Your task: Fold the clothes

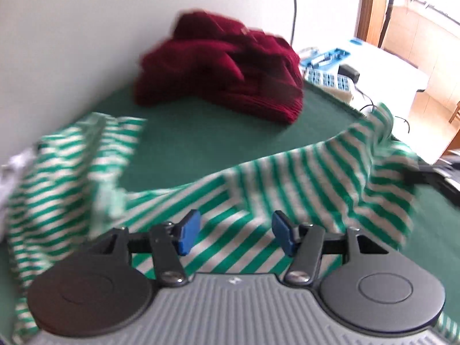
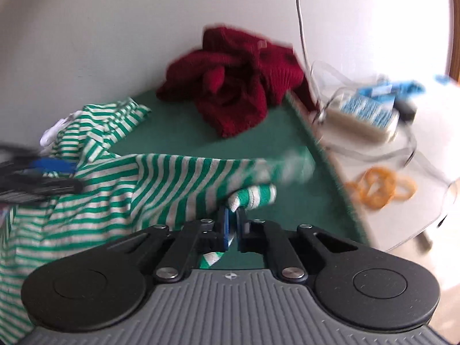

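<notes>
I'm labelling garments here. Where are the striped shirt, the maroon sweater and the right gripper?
striped shirt [image 1: 247, 172]: left wrist view, mid-body.
maroon sweater [image 1: 224, 69]: left wrist view, centre of pile.
right gripper [image 2: 233, 215]: right wrist view, between fingertips.

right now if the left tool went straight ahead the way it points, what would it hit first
Most likely the green-and-white striped shirt lying right under the open left tool; the maroon sweater sits farther back. Blur makes depth uncertain.

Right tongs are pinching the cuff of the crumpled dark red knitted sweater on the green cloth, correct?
Not the red sweater. The right wrist view shows the right tongs shut on the cuff of the green-and-white striped shirt; the sweater lies untouched farther back.
</notes>
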{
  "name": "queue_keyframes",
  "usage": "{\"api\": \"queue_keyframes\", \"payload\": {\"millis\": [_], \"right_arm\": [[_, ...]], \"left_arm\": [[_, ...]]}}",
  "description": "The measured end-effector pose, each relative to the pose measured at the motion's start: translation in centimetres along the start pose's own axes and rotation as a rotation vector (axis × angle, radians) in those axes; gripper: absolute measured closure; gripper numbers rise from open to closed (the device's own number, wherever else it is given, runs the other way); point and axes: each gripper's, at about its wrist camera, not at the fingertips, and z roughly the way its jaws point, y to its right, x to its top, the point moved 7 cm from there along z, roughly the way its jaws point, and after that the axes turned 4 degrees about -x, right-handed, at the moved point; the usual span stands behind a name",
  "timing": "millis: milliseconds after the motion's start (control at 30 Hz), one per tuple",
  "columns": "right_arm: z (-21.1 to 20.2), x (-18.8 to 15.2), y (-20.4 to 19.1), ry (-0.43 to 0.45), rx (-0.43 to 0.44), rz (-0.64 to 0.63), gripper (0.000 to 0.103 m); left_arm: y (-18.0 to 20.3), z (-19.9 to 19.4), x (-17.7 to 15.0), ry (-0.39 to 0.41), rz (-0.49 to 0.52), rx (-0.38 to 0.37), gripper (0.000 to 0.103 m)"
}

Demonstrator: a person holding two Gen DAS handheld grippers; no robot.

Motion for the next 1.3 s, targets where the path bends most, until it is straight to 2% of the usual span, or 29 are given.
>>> {"api": "queue_keyframes", "payload": {"millis": [67, 100, 133, 233, 267, 300, 367, 400, 467, 533, 567, 600, 667, 767, 800, 833, 867, 900, 967, 1033, 1067, 1100, 1133, 1167, 1233, 1267, 1300], "right_arm": [[-1.1, -0.9, 0.2, -0.009, 0.0, -0.038, 0.098], [-1.2, -1.4, 0.2, -0.037, 0.008, -0.062, 0.098], [-1.2, -2.0, 0.3, -0.07, 0.019, -0.082, 0.097], [-1.5, -3.1, 0.7, -0.141, 0.046, -0.13, 0.096], [-1.9, -2.8, 1.3, -0.123, 0.033, -0.121, 0.087], [-2.2, -2.3, 2.1, -0.101, 0.007, -0.1, 0.066], [-2.4, -1.2, 4.2, -0.049, -0.044, -0.019, 0.041], [-2.1, -1.0, 5.0, -0.046, -0.043, 0.026, 0.042], [-0.8, -1.4, 6.1, -0.093, 0.026, 0.122, 0.045], [0.6, -1.7, 6.8, -0.121, 0.099, 0.208, 0.055], [1.1, -1.7, 6.9, -0.127, 0.113, 0.22, 0.073], [1.6, -1.5, 6.8, -0.13, 0.104, 0.204, 0.102], [2.0, -0.9, 7.4, -0.114, 0.045, 0.19, 0.103], [2.1, 0.2, 8.8, -0.08, -0.065, 0.178, 0.102], [2.2, 0.7, 9.0, -0.073, -0.061, 0.191, 0.094], [2.3, 1.2, 9.0, -0.071, -0.016, 0.221, 0.089], [2.6, 1.7, 8.7, -0.076, 0.025, 0.229, 0.076], [3.3, 2.2, 8.0, -0.086, 0.062, 0.218, 0.054], [4.7, 2.8, 6.5, -0.073, 0.055, 0.149, 0.04], [6.2, 3.1, 5.2, -0.033, 0.025, 0.073, 0.041], [6.7, 3.2, 4.8, -0.017, 0.007, 0.028, 0.051], [7.3, 3.3, 4.3, -0.002, -0.011, -0.018, 0.087], [7.7, 3.5, 4.3, 0.008, -0.031, -0.04, 0.1], [8.0, 3.7, 4.7, 0.01, -0.051, -0.04, 0.1], [8.4, 4.3, 5.7, 0.01, -0.069, -0.006, 0.103], [8.5, 4.6, 5.9, 0.01, -0.099, -0.009, 0.096], [8.3, 4.9, 6.1, 0.015, -0.149, 0.001, 0.08]], "left_arm": [[0.9, 2.7, 0.8, -0.028, -0.003, 0.052, 0.042], [1.1, 3.4, 1.2, -0.026, -0.003, 0.078, 0.036], [1.1, 3.5, 1.4, -0.015, -0.003, 0.095, 0.033], [1.2, 3.3, 1.6, -0.003, -0.006, 0.119, 0.032], [1.1, 3.0, 1.4, -0.009, -0.011, 0.113, 0.033], [1.1, 2.3, 1.2, -0.007, -0.02, 0.102, 0.036], [1.6, -0.4, 0.2, 0.03, -0.032, 0.068, 0.038], [2.1, -1.7, -0.5, 0.046, -0.037, 0.04, 0.036], [4.3, -3.7, -2.2, 0.051, -0.053, -0.065, 0.033], [6.9, -4.6, -3.8, 0.035, -0.05, -0.159, 0.031], [8.2, -4.7, -4.6, 0.024, -0.044, -0.188, 0.031], [9.4, -4.6, -5.3, 0.009, -0.037, -0.205, 0.031], [11.7, -4.3, -6.7, -0.018, -0.03, -0.234, 0.031], [14.0, -4.3, -8.5, -0.02, -0.038, -0.258, 0.021], [14.8, -4.6, -8.9, -0.015, -0.041, -0.276, 0.015], [15.5, -4.9, -9.4, -0.012, -0.049, -0.305, 0.01], [16.3, -5.2, -9.9, -0.009, -0.046, -0.324, 0.008], [17.2, -5.5, -10.3, -0.003, -0.034, -0.333, 0.008], [18.6, -6.0, -11.1, 0.004, -0.007, -0.332, 0.008], [19.4, -6.5, -11.6, 0.002, 0.001, -0.341, 0.008], [19.6, -6.8, -11.8, -0.003, 0.0, -0.354, 0.008], [19.6, -7.2, -12.1, -0.012, -0.002, -0.373, 0.015], [19.5, -7.7, -12.4, -0.021, -0.01, -0.393, 0.022], [19.2, -8.5, -12.8, -0.022, -0.02, -0.397, 0.023], [17.9, -10.0, -13.8, -0.001, -0.041, -0.358, 0.022], [16.5, -10.8, -14.4, 0.014, -0.062, -0.319, 0.022], [15.1, -11.6, -14.9, 0.028, -0.083, -0.28, 0.021]]}}
